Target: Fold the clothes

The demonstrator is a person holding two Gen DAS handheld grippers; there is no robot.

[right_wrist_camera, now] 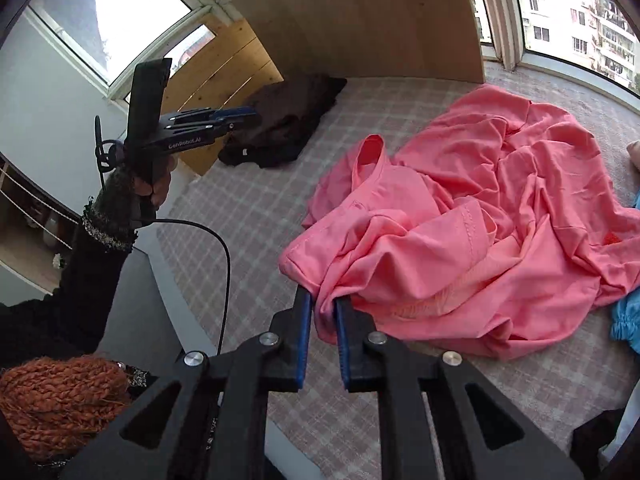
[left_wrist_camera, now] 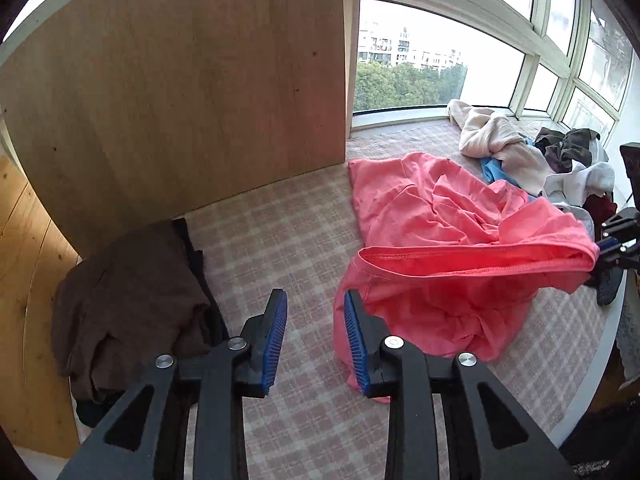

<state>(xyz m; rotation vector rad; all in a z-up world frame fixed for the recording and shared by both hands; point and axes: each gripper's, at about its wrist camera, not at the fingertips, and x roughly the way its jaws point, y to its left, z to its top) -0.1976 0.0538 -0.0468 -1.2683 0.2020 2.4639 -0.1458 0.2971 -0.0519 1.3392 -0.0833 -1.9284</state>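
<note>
On the checked mattress (left_wrist_camera: 288, 240): pink garment (right_wrist_camera: 500, 216) is lying crumpled mid-surface.
Right tool (right_wrist_camera: 322, 320): is pinching the garment's near hem.
Left tool (left_wrist_camera: 315, 332): is hovering wide, holding nothing.
Far-left corner: brown clothes (left_wrist_camera: 128, 300) are resting by the wooden panel (left_wrist_camera: 180, 80).

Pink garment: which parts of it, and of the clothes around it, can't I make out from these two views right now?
- Pink garment: crumpled, so its folds hide its shape in both views.
- Right gripper: in the left wrist view, the frame's right edge cuts it off.
- Brown garment: the dark clothing under it is mostly covered.
- Blue cloth: cut by the frame edge in the right wrist view; under the cream garment in the left.
</note>
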